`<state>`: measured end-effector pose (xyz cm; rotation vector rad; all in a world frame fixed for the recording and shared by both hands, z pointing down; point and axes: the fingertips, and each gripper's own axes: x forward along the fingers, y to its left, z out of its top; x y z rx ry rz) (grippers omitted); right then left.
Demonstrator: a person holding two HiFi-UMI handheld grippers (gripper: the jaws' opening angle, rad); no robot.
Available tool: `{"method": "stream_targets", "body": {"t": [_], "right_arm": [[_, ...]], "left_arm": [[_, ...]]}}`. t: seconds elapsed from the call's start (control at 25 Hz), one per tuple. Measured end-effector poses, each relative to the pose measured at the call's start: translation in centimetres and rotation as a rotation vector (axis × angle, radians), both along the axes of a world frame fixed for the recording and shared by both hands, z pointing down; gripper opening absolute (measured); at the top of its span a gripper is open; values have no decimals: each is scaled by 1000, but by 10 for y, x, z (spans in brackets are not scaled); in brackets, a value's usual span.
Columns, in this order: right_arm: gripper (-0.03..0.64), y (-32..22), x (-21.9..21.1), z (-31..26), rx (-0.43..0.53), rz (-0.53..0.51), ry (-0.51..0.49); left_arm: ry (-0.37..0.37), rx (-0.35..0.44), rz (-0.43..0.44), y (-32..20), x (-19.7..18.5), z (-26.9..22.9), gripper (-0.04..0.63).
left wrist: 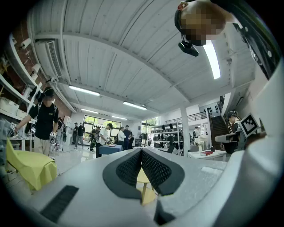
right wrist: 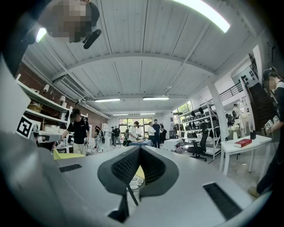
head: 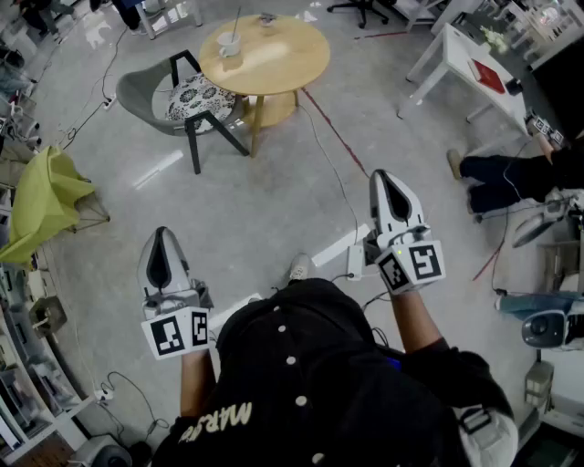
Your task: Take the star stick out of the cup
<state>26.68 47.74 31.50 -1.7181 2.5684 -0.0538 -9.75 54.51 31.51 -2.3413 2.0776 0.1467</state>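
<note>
- Well to the left in the head view, a yellow-green cloth [head: 41, 201] lies draped on the grey floor [head: 274, 201].
- The left gripper [head: 161, 239] is held low beside the person's black cap [head: 301, 337]. In the left gripper view its jaws are pressed together at the tips, with nothing between the ribbed pads [left wrist: 131, 167].
- A grey chair [head: 137, 91] with a patterned cushion [head: 196, 96] stands just beside the round wooden table [head: 274, 59].
- The cup [head: 228, 43] sits near the table's left edge. The star stick [head: 236, 23] stands in it as a thin line; its star cannot be made out. Both are well apart from either gripper.
- The right gripper [head: 383, 178] is held a little further forward than the left. The right gripper view shows its jaws closed tight and empty.
- At far right, a white table [head: 456, 46] carries a red book [head: 485, 76], with a seated person's legs [head: 493, 178] nearby.
</note>
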Motion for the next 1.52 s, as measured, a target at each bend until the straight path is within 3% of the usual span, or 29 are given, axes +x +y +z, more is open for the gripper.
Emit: {"method": "stream_targets", "body": {"t": [0.76, 0.84, 0.92, 0.96, 1.52], "right_arm": [[3, -13, 4, 5, 6, -50, -51], [41, -20, 7, 8, 8, -67, -59], [196, -30, 11, 12, -5, -81, -71], [225, -35, 14, 13, -10, -85, -73], [209, -107, 50, 26, -17, -146, -59]], "left_arm": [[4, -11, -2, -13, 17, 3, 5], [1, -12, -6, -18, 21, 4, 5], [-4, -13, -15, -24, 27, 5, 5], [-7, -14, -20, -27, 30, 5, 3], [-13, -33, -94, -70, 79, 8, 5]]}}
